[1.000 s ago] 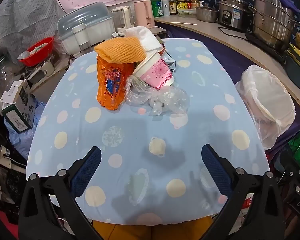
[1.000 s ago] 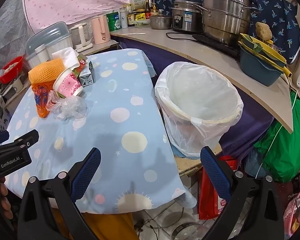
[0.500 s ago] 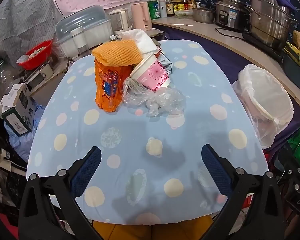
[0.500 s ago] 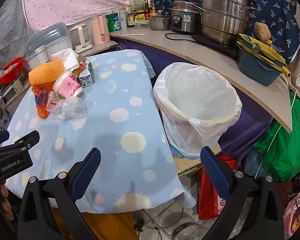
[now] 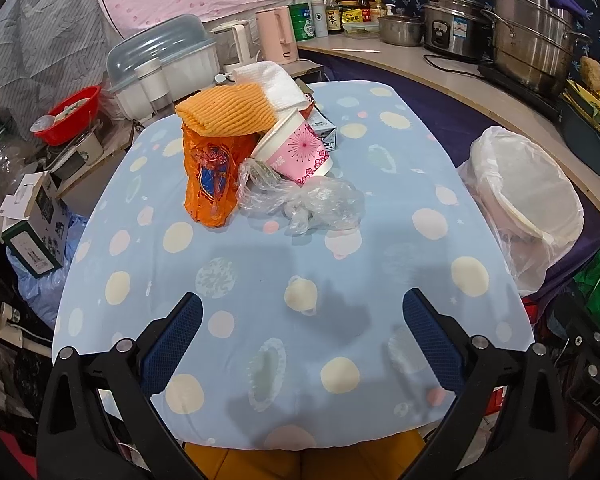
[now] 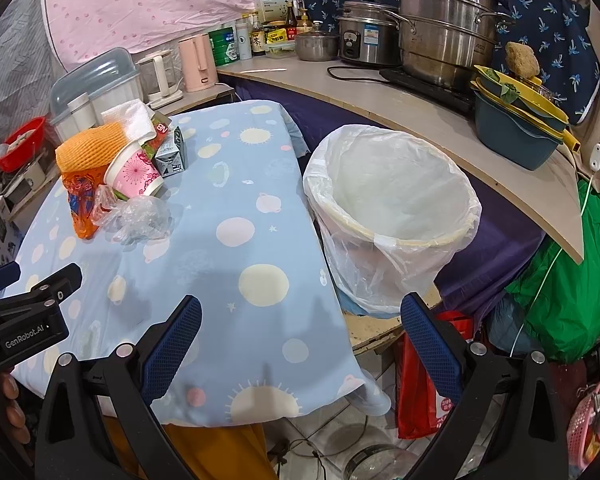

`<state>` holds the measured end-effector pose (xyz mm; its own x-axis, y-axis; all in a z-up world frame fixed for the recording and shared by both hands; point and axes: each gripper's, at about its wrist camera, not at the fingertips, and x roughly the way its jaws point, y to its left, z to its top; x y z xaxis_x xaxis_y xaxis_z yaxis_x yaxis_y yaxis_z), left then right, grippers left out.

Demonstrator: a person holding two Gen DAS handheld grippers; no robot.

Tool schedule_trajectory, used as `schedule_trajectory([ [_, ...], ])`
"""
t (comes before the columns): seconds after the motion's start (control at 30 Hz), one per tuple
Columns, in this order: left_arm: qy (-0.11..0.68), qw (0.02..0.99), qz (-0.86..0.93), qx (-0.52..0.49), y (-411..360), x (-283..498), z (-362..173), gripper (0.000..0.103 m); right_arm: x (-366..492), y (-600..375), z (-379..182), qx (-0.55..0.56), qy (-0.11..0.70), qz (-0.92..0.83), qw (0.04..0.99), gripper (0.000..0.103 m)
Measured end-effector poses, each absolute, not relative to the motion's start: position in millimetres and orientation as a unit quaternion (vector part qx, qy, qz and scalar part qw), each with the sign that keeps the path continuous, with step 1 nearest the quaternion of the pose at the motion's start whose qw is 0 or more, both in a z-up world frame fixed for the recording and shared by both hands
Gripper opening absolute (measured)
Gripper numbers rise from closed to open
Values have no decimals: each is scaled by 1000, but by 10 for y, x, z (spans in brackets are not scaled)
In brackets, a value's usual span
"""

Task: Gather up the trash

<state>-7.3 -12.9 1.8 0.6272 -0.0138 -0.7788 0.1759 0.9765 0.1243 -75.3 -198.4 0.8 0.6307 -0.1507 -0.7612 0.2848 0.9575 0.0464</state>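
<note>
A heap of trash sits on the far half of the table [image 5: 260, 264]: an orange plastic bag [image 5: 210, 176] topped by orange foam netting [image 5: 226, 110], a pink paper cup [image 5: 296, 152] on its side, crumpled clear plastic [image 5: 308, 204], a white paper towel [image 5: 272, 80] and a small carton [image 6: 172, 154]. My left gripper [image 5: 302, 328] hangs open over the near table edge, well short of the heap. My right gripper [image 6: 300, 330] is open too, over the table's right corner, with a white-lined bin [image 6: 392, 208] beyond it. The left gripper's body [image 6: 24, 320] shows at the right view's left edge.
A counter [image 6: 380, 96] to the right carries steel pots, a rice cooker and stacked basins. Behind the table stand a covered dish rack [image 5: 160, 64], kettles and bottles. Boxes and a red bowl [image 5: 74, 114] clutter the left. A green bag [image 6: 572, 288] lies beside the bin.
Both grippers have drifted slightly; the heap has shifted a little left in the left wrist view. Both stay open and hold nothing.
</note>
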Motion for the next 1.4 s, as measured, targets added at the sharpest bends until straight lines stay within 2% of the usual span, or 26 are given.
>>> schedule_trajectory([
  [0.67,409,906,-66,90,-158,-133,54,96,-757,-1992,44,84,411,-121,900,96],
  [1.4,425,898,-49,98,-135,-119,-8,96,-806,-2022,7,88,409,-121,900,96],
])
